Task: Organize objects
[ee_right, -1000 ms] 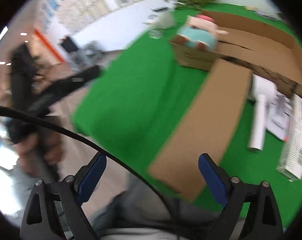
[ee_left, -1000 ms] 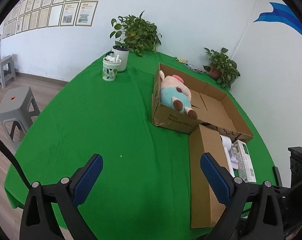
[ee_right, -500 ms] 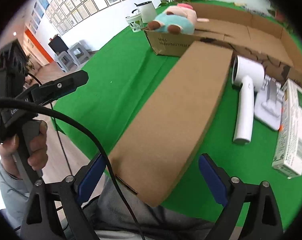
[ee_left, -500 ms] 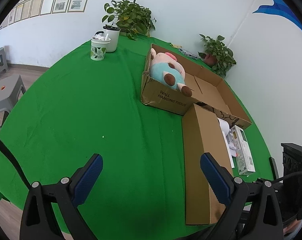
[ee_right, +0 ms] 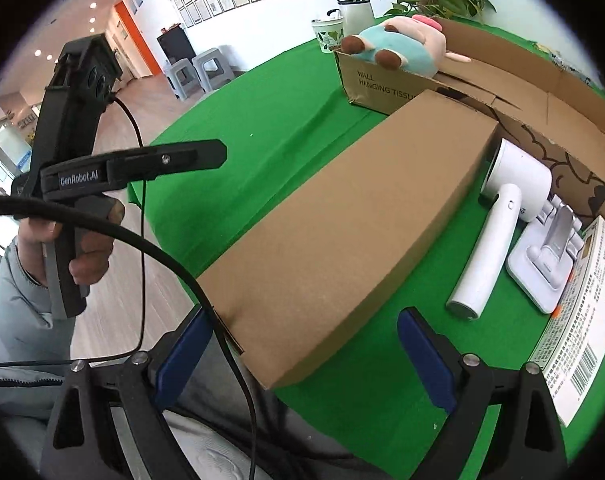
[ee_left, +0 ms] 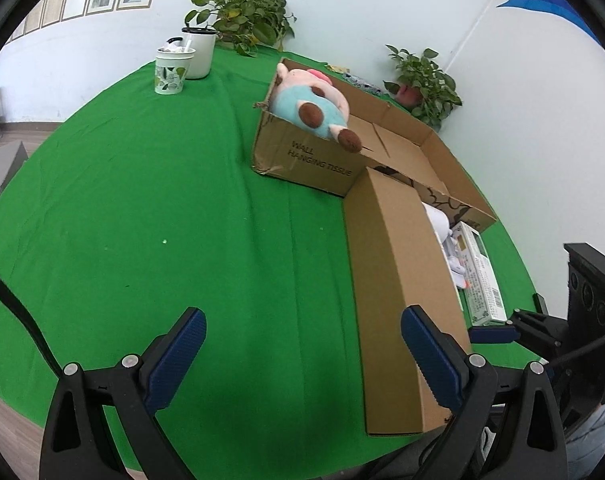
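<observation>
A long closed cardboard box (ee_left: pixel 398 280) (ee_right: pixel 354 224) lies on the green table, its near end at the table's front edge. Behind it stands an open carton (ee_left: pixel 366 152) (ee_right: pixel 514 80) with a plush pig (ee_left: pixel 314 104) (ee_right: pixel 398 46) at its left end. Right of the long box lie a white hair dryer (ee_right: pixel 498 220), a white stand (ee_right: pixel 546 260) and a printed flat box (ee_left: pixel 482 276) (ee_right: pixel 582 320). My left gripper (ee_left: pixel 302 344) is open and empty above the table's front. My right gripper (ee_right: pixel 302 344) is open, its jaws straddling the long box's near end without touching it.
A patterned cup (ee_left: pixel 173 70) and a white mug (ee_left: pixel 200 52) stand at the table's far left by a potted plant (ee_left: pixel 242 20). Another plant (ee_left: pixel 422 80) stands at the far right. Grey stools (ee_right: pixel 198 72) stand on the floor beyond the table.
Both grippers have moved forward over the table. The right view swung from blur to steady, and the long box's near end now sits between its open jaws.
</observation>
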